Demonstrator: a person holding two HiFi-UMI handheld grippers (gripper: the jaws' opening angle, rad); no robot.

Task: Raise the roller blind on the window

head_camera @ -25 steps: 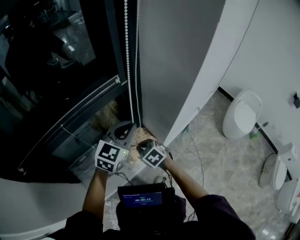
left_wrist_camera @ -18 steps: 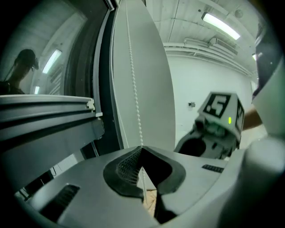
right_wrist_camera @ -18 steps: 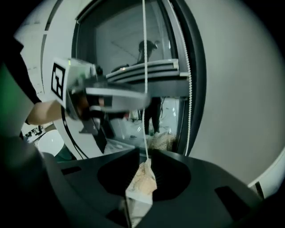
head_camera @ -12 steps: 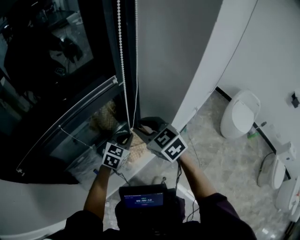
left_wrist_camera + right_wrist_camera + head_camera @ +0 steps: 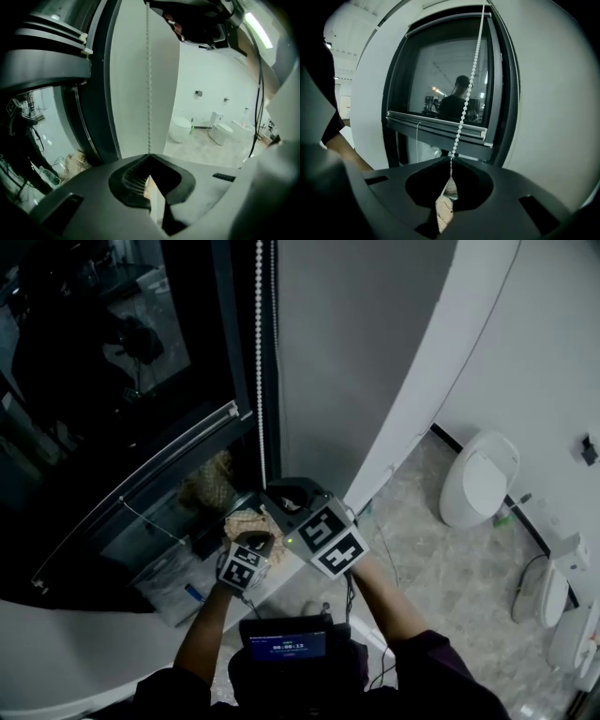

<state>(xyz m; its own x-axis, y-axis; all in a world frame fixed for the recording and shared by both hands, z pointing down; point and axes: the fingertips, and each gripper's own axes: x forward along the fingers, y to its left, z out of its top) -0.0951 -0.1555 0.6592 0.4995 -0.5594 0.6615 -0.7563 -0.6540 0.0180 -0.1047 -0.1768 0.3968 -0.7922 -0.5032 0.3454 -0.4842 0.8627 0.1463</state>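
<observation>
The white beaded chain [image 5: 466, 101] was pinched in both closed jaws — left gripper [image 5: 149, 157] drawn lower, right gripper [image 5: 451, 161] reset higher — raising judged underway.

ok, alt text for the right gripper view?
The right gripper is shut on a white bead chain that runs up past a dark window. A horizontal rail crosses the window low down, a person's reflection shows in the glass, and pale wall fills the right.
</observation>
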